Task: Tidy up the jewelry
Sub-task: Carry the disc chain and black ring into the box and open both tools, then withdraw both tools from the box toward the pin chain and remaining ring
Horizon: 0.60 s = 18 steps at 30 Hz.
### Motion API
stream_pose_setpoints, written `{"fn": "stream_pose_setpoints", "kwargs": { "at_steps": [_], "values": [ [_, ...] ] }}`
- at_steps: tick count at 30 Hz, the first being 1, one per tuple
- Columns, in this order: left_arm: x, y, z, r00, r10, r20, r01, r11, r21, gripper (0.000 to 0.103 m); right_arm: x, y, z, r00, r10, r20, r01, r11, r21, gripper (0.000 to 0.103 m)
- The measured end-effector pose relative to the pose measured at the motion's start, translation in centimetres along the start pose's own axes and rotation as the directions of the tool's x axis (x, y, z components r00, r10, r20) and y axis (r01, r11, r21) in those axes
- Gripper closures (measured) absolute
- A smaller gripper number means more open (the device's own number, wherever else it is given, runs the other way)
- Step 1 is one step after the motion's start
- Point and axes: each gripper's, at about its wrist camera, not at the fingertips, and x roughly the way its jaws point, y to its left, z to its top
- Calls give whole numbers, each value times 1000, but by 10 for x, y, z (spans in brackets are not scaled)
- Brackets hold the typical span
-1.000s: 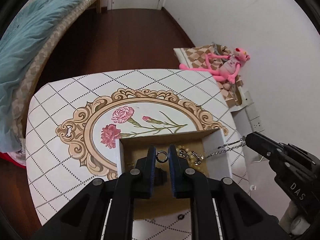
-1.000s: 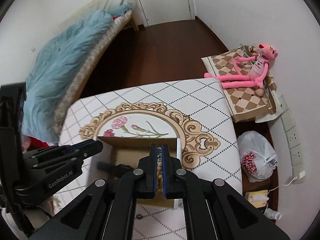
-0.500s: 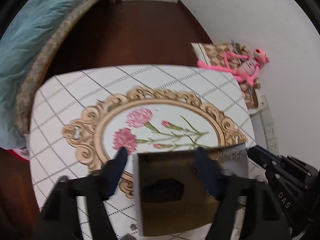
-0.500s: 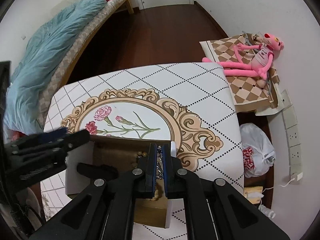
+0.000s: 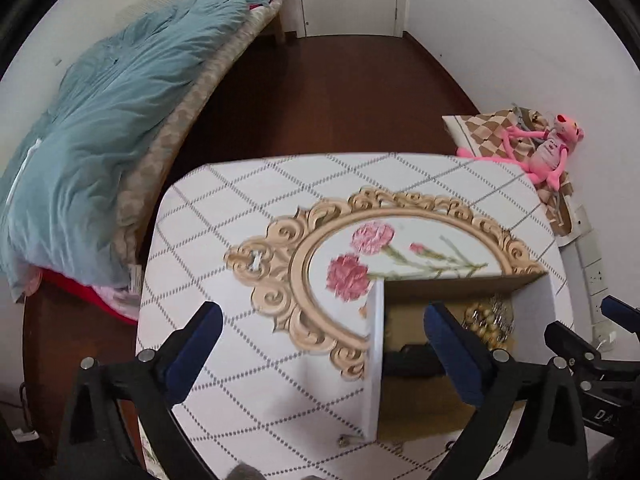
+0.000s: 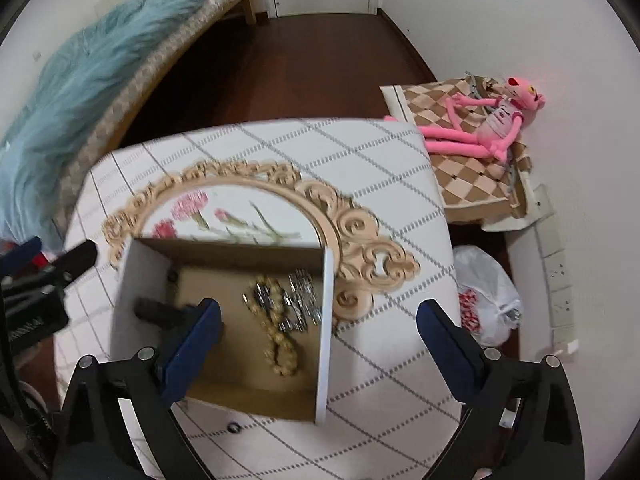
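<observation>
Beads point(image 6: 280, 344) and silver chain point(image 6: 304, 300) lie in square cardboard box point(image 6: 326, 320).

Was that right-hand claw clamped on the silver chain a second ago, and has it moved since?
Yes. The right gripper has opened and pulled up from the box; the silver chain now lies inside beside the bead bracelet.

Only "DA" is legible, white letters on the right gripper point(image 5: 608, 414) body; the bag point(image 6: 486, 304) print is unreadable.
</observation>
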Motion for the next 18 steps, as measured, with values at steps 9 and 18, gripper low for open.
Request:
{"fn": "stream_pose_setpoints", "kwargs": {
  "at_steps": [9, 18],
  "values": [
    [1, -3, -40, 999, 11, -35, -11, 1000, 7, 0, 2, 8, -40, 999, -21, -27, 21, 1000, 5, 3],
    [-36, -1, -59, 998, 32, 48, -32, 999, 7, 0, -30, 9, -57, 999, -40, 32, 40, 999, 23, 3]
  ]
}}
